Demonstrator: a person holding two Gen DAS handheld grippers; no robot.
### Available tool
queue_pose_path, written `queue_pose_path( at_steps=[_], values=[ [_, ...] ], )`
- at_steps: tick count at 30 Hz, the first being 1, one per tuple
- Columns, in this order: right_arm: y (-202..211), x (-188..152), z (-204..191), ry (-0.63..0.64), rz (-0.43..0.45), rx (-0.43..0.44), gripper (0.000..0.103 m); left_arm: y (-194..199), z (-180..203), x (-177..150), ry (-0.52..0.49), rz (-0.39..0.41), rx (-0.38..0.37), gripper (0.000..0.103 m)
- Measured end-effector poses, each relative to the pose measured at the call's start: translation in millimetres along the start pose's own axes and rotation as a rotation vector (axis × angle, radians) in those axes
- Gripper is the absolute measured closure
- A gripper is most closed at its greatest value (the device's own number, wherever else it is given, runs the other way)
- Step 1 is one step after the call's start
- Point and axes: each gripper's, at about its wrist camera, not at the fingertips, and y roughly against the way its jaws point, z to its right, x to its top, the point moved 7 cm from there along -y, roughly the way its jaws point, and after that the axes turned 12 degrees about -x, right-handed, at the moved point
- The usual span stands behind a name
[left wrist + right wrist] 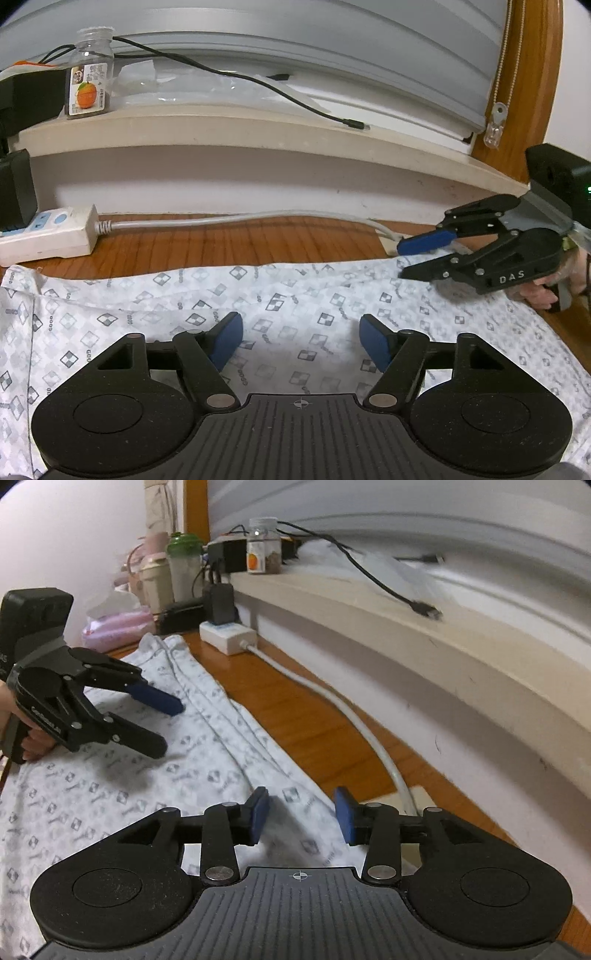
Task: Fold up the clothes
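Both of your grippers hang over the white patterned garment (280, 306), which lies spread across the wooden tabletop (236, 240) with its far hem running along the back edge, near the wall. Your left gripper (301, 341) has its blue-padded jaws spread wide with nothing between them, only printed cloth below. Your right gripper (302, 814) is likewise parted, empty, and sits above the garment's far edge towards the right end of the tabletop, where the fabric gives way to bare wood.

From the right wrist view you can see long creases running down the garment towards the far left corner. A white power strip (48, 236) rests at the back edge just beyond the hem (its grey cord (354, 720) trails along the wall side). On the ledge (258, 129) above stand a small clear bottle (90, 86) with an orange on its label and a loose black cable (258, 83).
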Motion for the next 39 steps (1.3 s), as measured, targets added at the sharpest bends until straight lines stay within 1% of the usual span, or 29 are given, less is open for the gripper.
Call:
queue_pose_path(
  at_steps=[2, 3, 4, 5, 6, 10, 12, 14, 16, 20, 21, 22, 25, 27, 29, 32, 34, 35, 39],
  values=[
    [-1.5, -1.3, 2.0, 0.007, -0.019, 0.000, 0.062, 0.2, -0.2, 0.0, 0.003, 0.002, -0.004, 0.029],
    [0.3, 0.3, 0.4, 0.016, -0.010, 0.000, 0.063, 0.3, -0.2, 0.0, 0.004, 0.002, -0.004, 0.029],
    [2.1, 1.9, -1.2, 0.026, -0.002, -0.001, 0.074, 0.3, -0.2, 0.0, 0.004, 0.002, -0.004, 0.029],
    [3.9, 3.4, -2.8, 0.036, 0.007, -0.001, 0.097, 0.2, -0.1, 0.0, 0.004, 0.002, -0.003, 0.029],
    [6.8, 3.7, -4.8, 0.048, 0.009, 0.009, 0.100, 0.1, -0.1, 0.0, 0.004, 0.002, -0.003, 0.029],
    [17.3, 4.5, -10.8, 0.088, 0.025, 0.036, 0.100, 0.2, -0.2, 0.2, 0.004, 0.002, -0.003, 0.029],
    [16.6, 4.3, -12.2, 0.091, 0.014, 0.044, 0.100, 0.2, -0.3, 0.4, 0.004, 0.002, -0.004, 0.028],
    [12.9, 4.7, -13.0, 0.096, 0.003, 0.042, 0.099, 0.3, -0.5, 0.4, 0.004, 0.002, -0.004, 0.028],
    [8.1, 6.3, -14.7, 0.097, 0.000, 0.050, 0.094, 0.4, -0.5, 0.6, 0.004, 0.002, -0.004, 0.028],
    [-2.2, 9.4, -21.9, 0.116, -0.015, 0.042, 0.094, 0.4, -0.4, 0.8, 0.005, 0.002, -0.005, 0.028],
    [-4.5, 10.1, -23.9, 0.124, -0.018, 0.037, 0.094, 0.3, -0.4, 0.9, 0.005, 0.003, -0.005, 0.028],
    [-5.7, 10.7, -25.2, 0.128, -0.019, 0.033, 0.099, 0.1, -0.5, 1.0, 0.006, 0.003, -0.006, 0.028],
    [2.3, 14.8, -26.6, 0.132, 0.025, 0.020, 0.100, 0.4, -0.4, 0.6, 0.007, 0.005, -0.008, 0.028],
    [18.0, 20.0, -25.7, 0.125, 0.097, -0.007, 0.100, 0.6, -0.7, 0.5, 0.007, 0.008, -0.008, 0.028],
    [34.5, 20.8, -28.9, 0.113, 0.143, 0.012, 0.100, 2.1, -1.1, 0.8, 0.010, 0.016, -0.006, 0.028],
    [40.4, 10.2, -41.5, 0.149, 0.136, 0.025, 0.100, 8.0, -4.6, 2.2, 0.028, 0.048, 0.002, 0.025],
    [38.8, 9.7, -40.8, 0.147, 0.142, 0.004, 0.100, 14.7, -7.4, 4.0, 0.049, 0.070, -0.007, 0.025],
    [38.0, 9.4, -40.5, 0.146, 0.144, -0.006, 0.100, 20.6, -9.4, 5.6, 0.056, 0.081, 0.001, 0.025],
    [34.8, 8.3, -39.1, 0.143, 0.155, -0.048, 0.100, 61.1, -30.2, 18.4, 0.027, 0.135, 0.091, 0.025]
  ],
)
